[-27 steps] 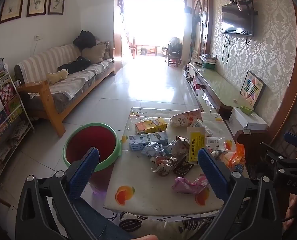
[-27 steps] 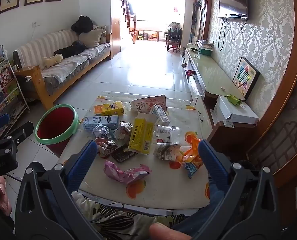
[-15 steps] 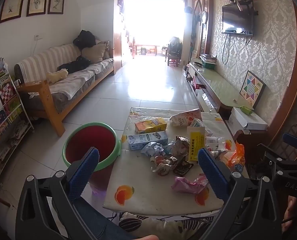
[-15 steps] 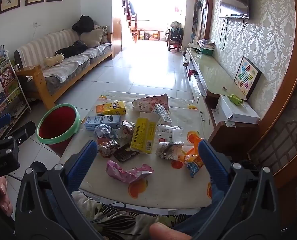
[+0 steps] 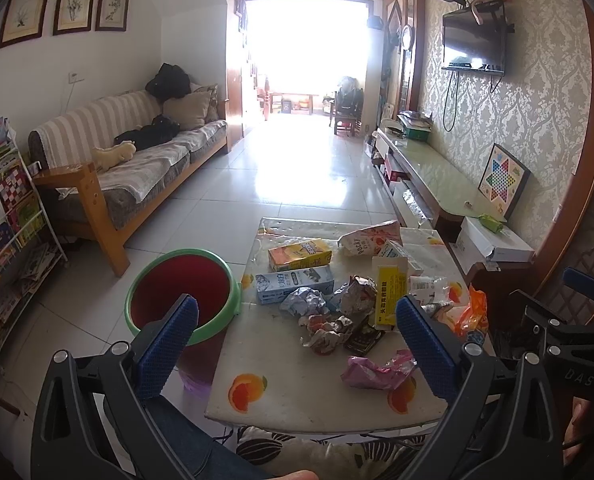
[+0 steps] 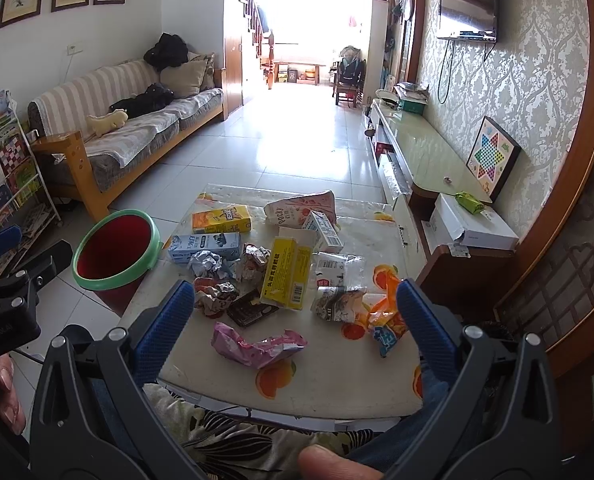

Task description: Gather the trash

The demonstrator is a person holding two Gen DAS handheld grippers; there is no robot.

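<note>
Trash lies scattered on a small low table (image 5: pixel 297 396) (image 6: pixel 337 384): a pink wrapper (image 5: pixel 377 370) (image 6: pixel 257 344), a yellow box (image 5: pixel 391 296) (image 6: pixel 287 274), a blue-white carton (image 5: pixel 295 282) (image 6: pixel 205 246), an orange carton (image 5: pixel 299 254) (image 6: pixel 221 220), crumpled foil (image 5: pixel 325 328) (image 6: pixel 213 298) and an orange packet (image 5: pixel 473 316) (image 6: pixel 385 320). A red bin with a green rim (image 5: pixel 183 292) (image 6: pixel 115 250) stands on the floor left of the table. My left gripper (image 5: pixel 297 308) and right gripper (image 6: pixel 295 292) hover before the table's near edge, both open and empty.
A striped sofa (image 5: pixel 137 160) and a book rack (image 5: pixel 5 220) line the left wall. A long TV cabinet (image 5: pixel 429 172) and a white box (image 5: pixel 493 240) stand to the right. The person's knees (image 6: pixel 257 436) sit below the table's near edge. Tiled floor (image 5: pixel 297 168) stretches beyond.
The right wrist view has shifted slightly toward the table. The left gripper has barely moved. Both stay open.
</note>
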